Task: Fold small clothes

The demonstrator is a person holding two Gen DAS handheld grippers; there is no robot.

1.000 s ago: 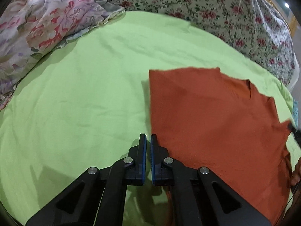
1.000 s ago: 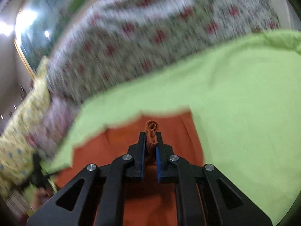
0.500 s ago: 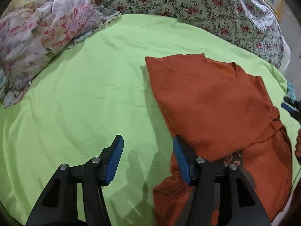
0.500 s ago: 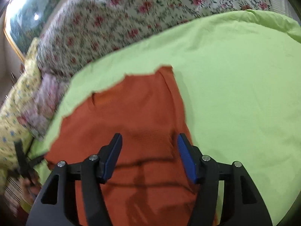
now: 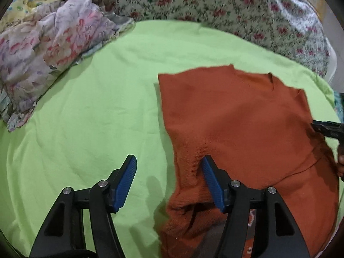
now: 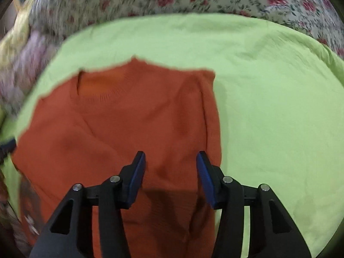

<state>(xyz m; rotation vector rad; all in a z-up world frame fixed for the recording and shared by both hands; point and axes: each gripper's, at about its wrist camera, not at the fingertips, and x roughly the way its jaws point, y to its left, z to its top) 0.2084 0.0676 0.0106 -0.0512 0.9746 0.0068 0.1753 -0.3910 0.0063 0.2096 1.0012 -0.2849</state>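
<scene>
Both tongs have let go. A second ago the left tongs (image 5: 169,180) were pressed together at the sweater's edge, and the right tongs (image 6: 171,177) were clamped on a bunched bit of orange knit. The left jaws have just been opening and now stand well apart, straddling the lower left edge of the sweater (image 5: 236,124) without pinching it: one blue pad is over green sheet, the other rests against the knit. The right jaws also sprang apart, then have just been closing a little; they are still apart, hovering over flat knit in the lower middle of the right wrist view, with nothing pinched between them.

The sweater lies on the green sheet (image 5: 86,111) of the bed, right of centre in the left wrist view, neckline toward the top of the frame. Its left side now shows a straight, doubled edge, and a sleeve appears laid across the body, so I judge one fold to have just been set down. The lower hem is still rumpled near the left tongs, and further folding seems to remain.

No containers are visible. A crumpled floral cloth (image 5: 47,43) sits at the upper left, and a flowered cover (image 5: 215,6) runs along the top.
</scene>
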